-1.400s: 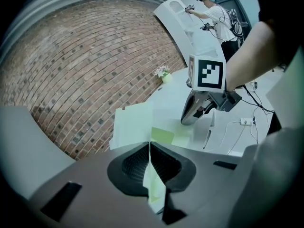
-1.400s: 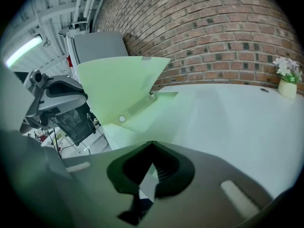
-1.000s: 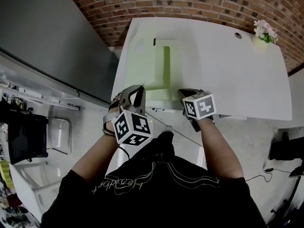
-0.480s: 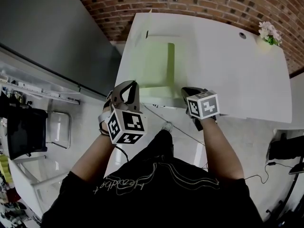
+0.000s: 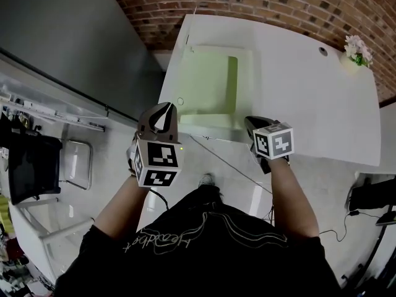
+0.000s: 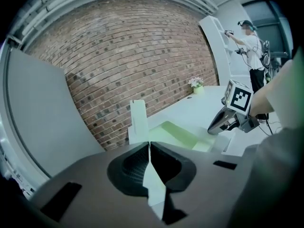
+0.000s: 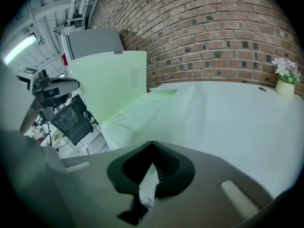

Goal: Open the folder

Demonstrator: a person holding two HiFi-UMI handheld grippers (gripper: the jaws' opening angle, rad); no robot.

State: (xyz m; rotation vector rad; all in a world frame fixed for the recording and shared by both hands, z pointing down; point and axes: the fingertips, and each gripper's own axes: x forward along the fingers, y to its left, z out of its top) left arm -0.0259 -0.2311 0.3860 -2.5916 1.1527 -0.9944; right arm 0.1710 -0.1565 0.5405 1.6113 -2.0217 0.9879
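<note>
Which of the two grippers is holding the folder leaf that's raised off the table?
The left gripper: its jaws are shut on the cover, which stands upright; the right gripper's jaws clamp the leaf lying flat on the table.

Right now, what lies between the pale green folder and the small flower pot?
Only bare white tabletop, apart from one small round hole near the flower pot; the head view shows it.

The folder looks like thin, smooth, translucent pale-green plastic with a slight sheen. The table is smooth matt white. At twelve o'clock, the brick wall is rough.
</note>
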